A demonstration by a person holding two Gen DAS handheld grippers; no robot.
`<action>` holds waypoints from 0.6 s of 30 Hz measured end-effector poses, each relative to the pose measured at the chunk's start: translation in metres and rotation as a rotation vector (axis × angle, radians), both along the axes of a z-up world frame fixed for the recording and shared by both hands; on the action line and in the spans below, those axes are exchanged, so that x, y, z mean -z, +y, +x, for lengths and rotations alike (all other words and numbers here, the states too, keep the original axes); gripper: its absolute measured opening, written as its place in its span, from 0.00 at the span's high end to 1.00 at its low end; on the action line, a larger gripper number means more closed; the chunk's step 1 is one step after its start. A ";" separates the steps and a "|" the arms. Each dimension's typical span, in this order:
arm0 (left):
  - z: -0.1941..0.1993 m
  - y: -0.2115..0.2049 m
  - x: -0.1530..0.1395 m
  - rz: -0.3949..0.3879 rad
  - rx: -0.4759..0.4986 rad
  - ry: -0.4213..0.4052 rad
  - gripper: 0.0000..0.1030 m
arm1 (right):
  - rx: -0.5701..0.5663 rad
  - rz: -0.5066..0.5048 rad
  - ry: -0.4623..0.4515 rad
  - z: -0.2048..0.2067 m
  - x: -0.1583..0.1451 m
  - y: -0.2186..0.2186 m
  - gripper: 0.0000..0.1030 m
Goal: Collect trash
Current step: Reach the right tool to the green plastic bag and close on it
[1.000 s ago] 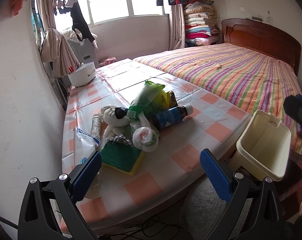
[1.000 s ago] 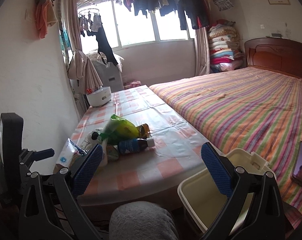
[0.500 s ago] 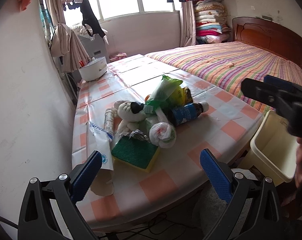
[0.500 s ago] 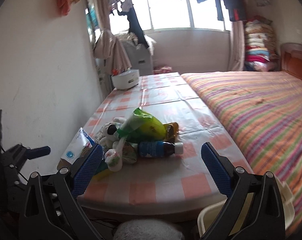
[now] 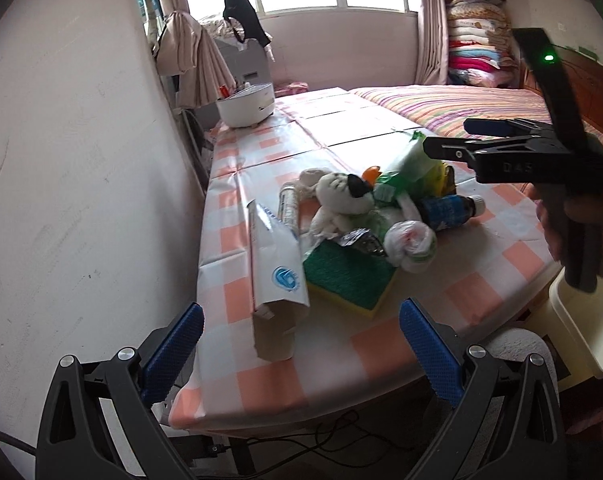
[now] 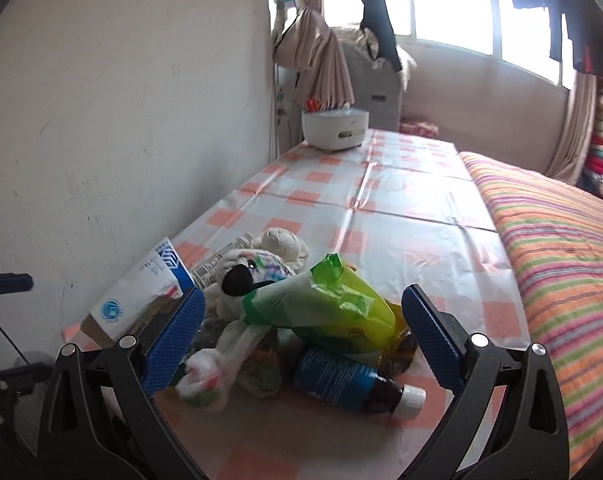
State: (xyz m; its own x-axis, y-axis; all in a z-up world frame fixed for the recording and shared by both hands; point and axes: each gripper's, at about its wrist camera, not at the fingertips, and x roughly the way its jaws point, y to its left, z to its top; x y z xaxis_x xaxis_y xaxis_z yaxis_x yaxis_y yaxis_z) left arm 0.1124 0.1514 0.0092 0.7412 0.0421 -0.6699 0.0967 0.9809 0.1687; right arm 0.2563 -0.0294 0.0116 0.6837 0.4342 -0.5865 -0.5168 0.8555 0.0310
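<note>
On the checked table (image 6: pixel 401 216), heaped trash (image 6: pixel 301 320); both grippers (image 5: pixel 301 348) (image 6: pixel 301 336) gape wide, empty

A heap of litter sits at the near end of a checked-cloth table (image 5: pixel 261 148) set against the wall on the left, with a striped-cover bed (image 5: pixel 453 106) along its right side; a white-and-blue paper bag (image 5: pixel 275 264) lies leftmost, a green-and-yellow sponge (image 5: pixel 347 280) just right of it at the front; a white plush toy (image 5: pixel 341 200) rests behind the sponge, a crumpled green plastic bag (image 6: pixel 325 308) to its right; a dark blue-labelled bottle (image 6: pixel 353 380) lies on its side at the heap's right edge; a round white appliance (image 6: pixel 335 126) stands at the far end; a cream plastic bin (image 5: pixel 577 328) sits off the table's near right corner.
</note>
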 end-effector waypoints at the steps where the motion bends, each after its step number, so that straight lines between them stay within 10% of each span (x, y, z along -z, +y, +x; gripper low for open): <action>1: 0.000 0.003 0.001 0.001 -0.009 0.003 0.07 | -0.008 -0.008 0.020 0.009 0.005 0.001 0.06; 9: 0.006 0.016 0.011 0.005 -0.056 0.042 0.07 | -0.029 -0.030 0.135 0.051 0.036 0.004 0.07; 18: 0.010 0.029 0.016 0.016 -0.103 0.060 0.07 | -0.063 -0.027 0.144 0.051 0.040 0.007 0.67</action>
State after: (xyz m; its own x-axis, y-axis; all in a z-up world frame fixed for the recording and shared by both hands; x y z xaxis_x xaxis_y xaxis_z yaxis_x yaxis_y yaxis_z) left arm 0.1220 0.1799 -0.0065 0.6910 0.1269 -0.7116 0.0060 0.9834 0.1812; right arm 0.3070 -0.0225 -0.0284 0.5636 0.4561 -0.6887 -0.5614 0.8231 0.0857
